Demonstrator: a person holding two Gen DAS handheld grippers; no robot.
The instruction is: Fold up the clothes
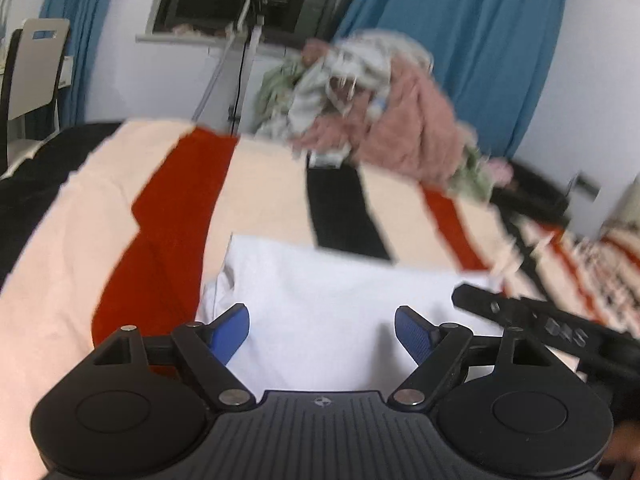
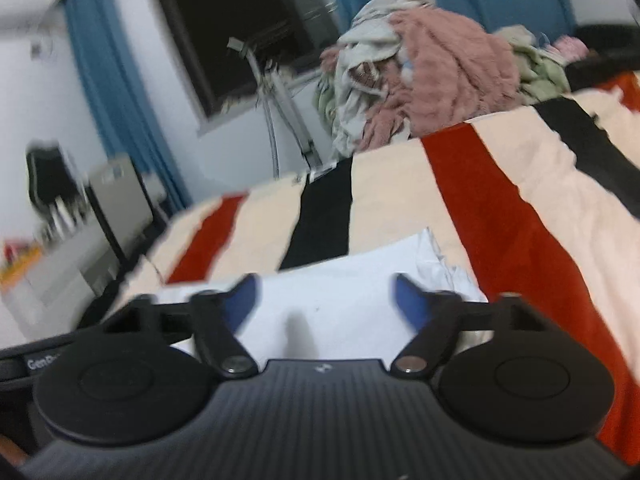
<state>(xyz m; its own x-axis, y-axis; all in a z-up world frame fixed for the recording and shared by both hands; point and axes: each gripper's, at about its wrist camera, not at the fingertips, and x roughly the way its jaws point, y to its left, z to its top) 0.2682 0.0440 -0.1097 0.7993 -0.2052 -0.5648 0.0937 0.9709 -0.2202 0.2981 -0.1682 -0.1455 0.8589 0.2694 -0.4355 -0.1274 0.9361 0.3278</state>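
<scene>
In the left wrist view the left gripper [image 1: 322, 330] hangs over a white garment [image 1: 344, 304] lying flat on a striped blanket [image 1: 260, 184] of cream, red and black; its blue pads stand wide apart with nothing pinched between them, the cloth only lying beneath. The dark body of the right gripper [image 1: 532, 320] juts in at the right edge, just beside the garment's far corner. Behind, a heap of unfolded clothes [image 1: 380, 100] (pink fleece, pale and greenish pieces) sits at the back of the blanket, well apart from the white one. In the right wrist view the right gripper [image 2: 326, 300] is likewise spread, a little less widely, and empty, poised over the same white garment [image 2: 360, 284], whose crumpled edge shows on the right. The heap [image 2: 432, 76] rises beyond the blanket [image 2: 500, 208]. By my reading a fold has been laid down and let go. The next move calls for fresh grips on an edge or corners, both grippers working evenly so the fold stays square.
</scene>
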